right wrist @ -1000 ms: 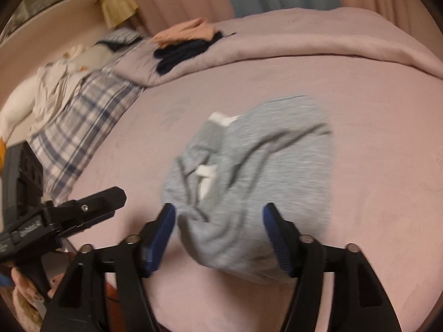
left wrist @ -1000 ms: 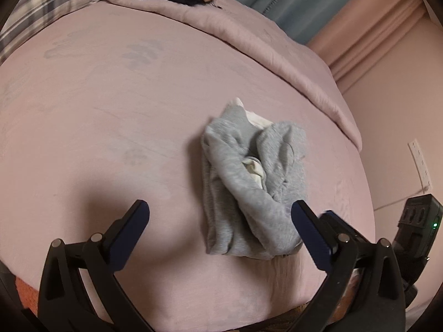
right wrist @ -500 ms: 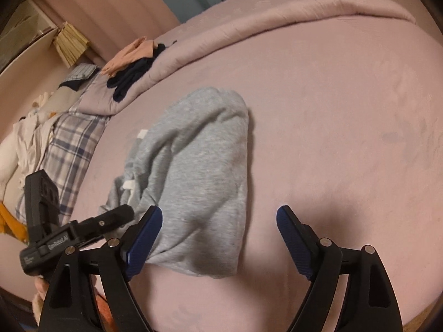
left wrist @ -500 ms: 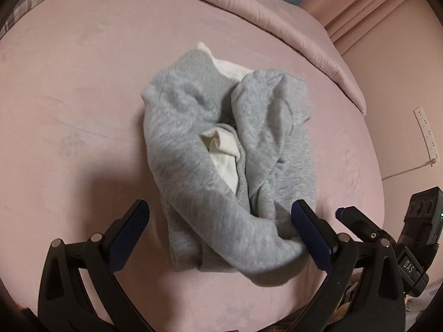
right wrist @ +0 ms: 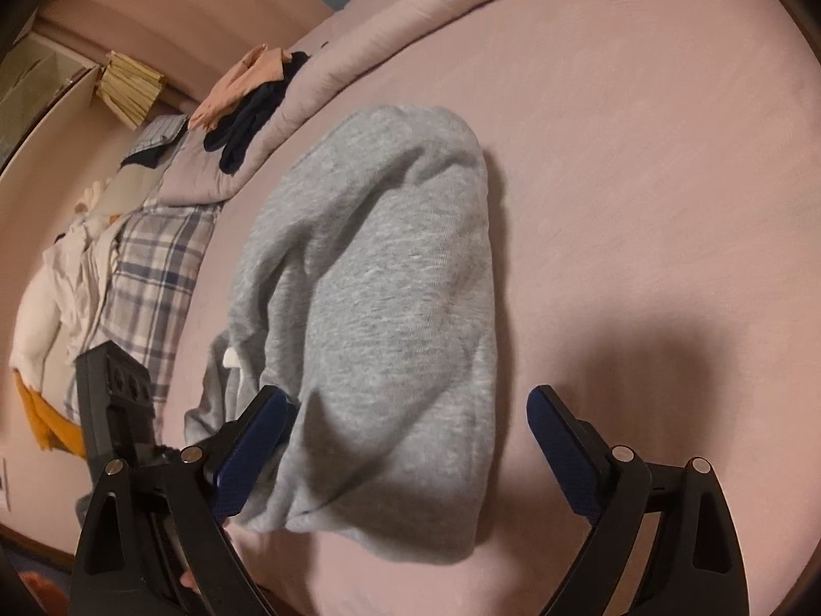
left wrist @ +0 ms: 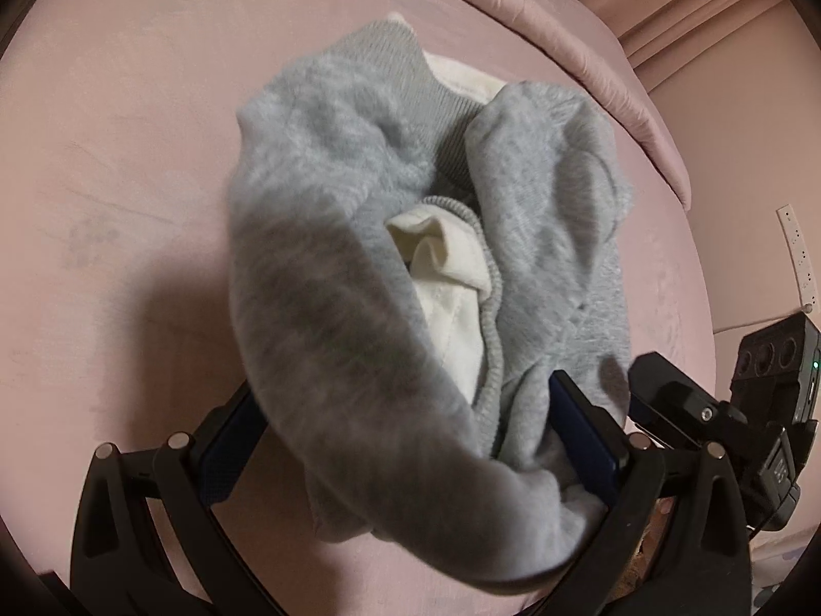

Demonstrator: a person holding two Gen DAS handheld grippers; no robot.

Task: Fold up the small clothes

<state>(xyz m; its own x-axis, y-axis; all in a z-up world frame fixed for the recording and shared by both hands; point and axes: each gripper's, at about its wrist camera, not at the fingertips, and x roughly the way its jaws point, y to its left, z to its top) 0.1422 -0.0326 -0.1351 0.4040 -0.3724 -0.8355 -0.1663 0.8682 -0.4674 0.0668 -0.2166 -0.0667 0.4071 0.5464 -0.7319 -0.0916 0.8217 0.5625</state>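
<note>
So both grippers are down at the near hem of one crumpled grey sweatshirt (right wrist: 379,308): right gripper (right wrist: 405,441) has just been opening, jaws wide with cloth between, left gripper (left wrist: 405,436) spread around the bunched fabric. It runs lengthwise away from them, white-lined collar far, on the pink bedsheet (right wrist: 641,154). Beyond sit one folded pink comforter (right wrist: 410,15) and a plaid pillow (right wrist: 154,277).

Plaid pillow (right wrist: 154,277), dark clothes (right wrist: 251,123) on pink bed (right wrist: 641,179).

Both grippers now sit lower over the bed, the crumpled grey garment (left wrist: 328,236) reaching between the left gripper's (left wrist: 410,441) fingers, while the right gripper (right wrist: 410,441) has just opened wider, releasing it.
</note>
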